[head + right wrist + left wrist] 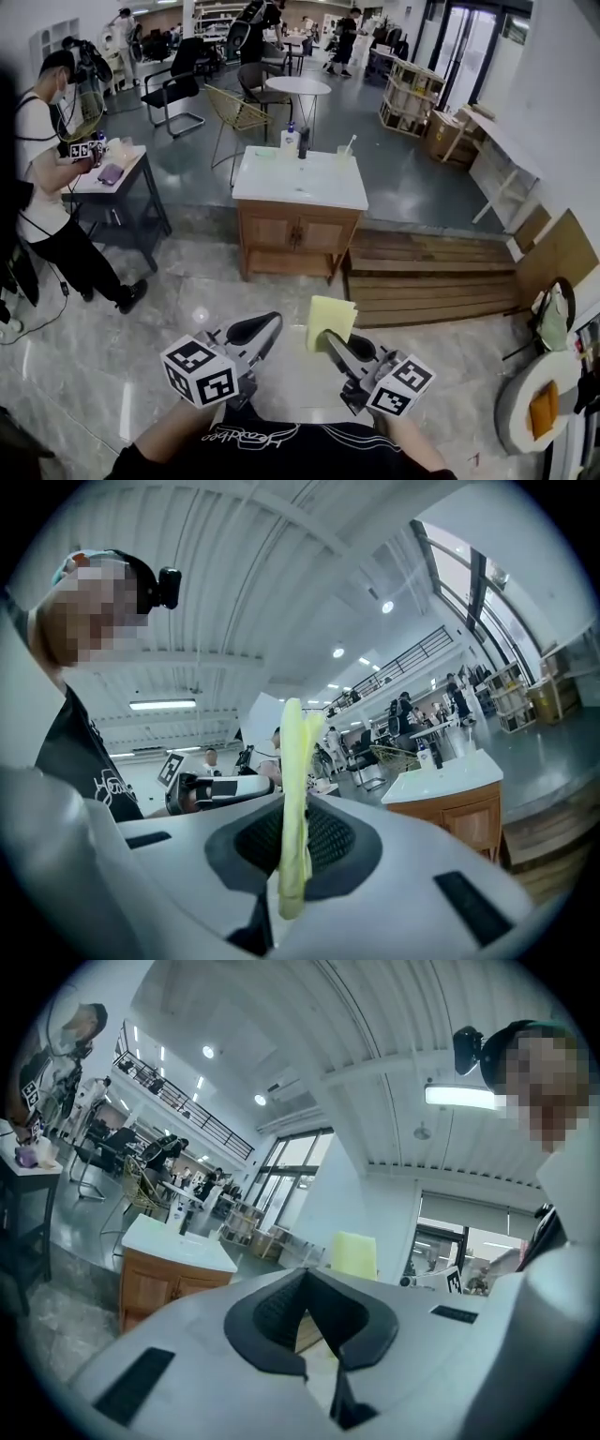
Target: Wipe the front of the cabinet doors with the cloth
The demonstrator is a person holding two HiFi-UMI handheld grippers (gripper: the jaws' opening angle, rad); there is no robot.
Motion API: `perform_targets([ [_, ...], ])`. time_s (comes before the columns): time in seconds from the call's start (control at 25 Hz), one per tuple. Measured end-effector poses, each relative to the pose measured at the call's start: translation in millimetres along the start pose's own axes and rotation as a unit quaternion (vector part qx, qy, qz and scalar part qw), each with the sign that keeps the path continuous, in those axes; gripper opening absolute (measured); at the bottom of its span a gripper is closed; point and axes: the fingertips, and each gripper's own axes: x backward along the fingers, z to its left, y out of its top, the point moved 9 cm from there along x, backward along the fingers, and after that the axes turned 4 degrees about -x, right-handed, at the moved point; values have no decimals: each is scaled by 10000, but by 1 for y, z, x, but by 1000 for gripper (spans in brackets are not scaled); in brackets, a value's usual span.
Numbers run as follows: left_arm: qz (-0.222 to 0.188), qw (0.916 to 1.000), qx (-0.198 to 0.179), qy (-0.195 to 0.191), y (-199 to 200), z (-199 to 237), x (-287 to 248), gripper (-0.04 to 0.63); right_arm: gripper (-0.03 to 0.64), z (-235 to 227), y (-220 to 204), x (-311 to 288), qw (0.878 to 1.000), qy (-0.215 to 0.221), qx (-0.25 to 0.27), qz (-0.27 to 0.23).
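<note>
Head view, left gripper [265, 325]: jaws pressed together with nothing between them, held low just beside the right one.
Head view, right gripper [334, 339]: clamped on the bottom edge of the yellow cloth [331, 322], which stands up from its tips as a folded sheet.
Head view, cabinet [298, 246]: wooden with a white top, well ahead of both grippers and apart from the cloth.
Head view, cabinet doors [323, 234]: both closed, facing the grippers.
Head view, wooden platform [431, 277]: ahead and to the right of the right gripper, touching the cabinet's side.
Head view, person [42, 178]: far off to the left of the left gripper, standing at a dark table [141, 169].
Left gripper view, left gripper [306, 1283]: dark pads meet at the tips – empty.
Left gripper view, cloth [354, 1252]: seen over the right jaw, off to that side.
Left gripper view, cabinet [155, 1283]: ahead and to the left, beyond the jaws.
Right gripper view, right gripper [298, 834]: closed on the cloth [292, 752], seen edge-on and rising straight up between the pads.
Right gripper view, left gripper [220, 789]: just to the left, beyond the jaw.
Right gripper view, cabinet [455, 808]: ahead to the right – clear of the cloth.
</note>
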Motion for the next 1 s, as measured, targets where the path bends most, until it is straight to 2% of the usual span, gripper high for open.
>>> perform_targets([
  [0.4, 2, 9996, -240, 120, -9, -51, 3, 5, 40, 9, -5, 45, 9998, 22, -55, -189],
  [0.72, 95, 9994, -270, 213, -11, -65, 1, 5, 40, 9, -8, 58, 9990, 30, -293, -334],
  [1.0, 114, 9992, -312, 201, -15, -75, 2, 5, 40, 16, -10, 66, 9991, 38, -247, -354],
])
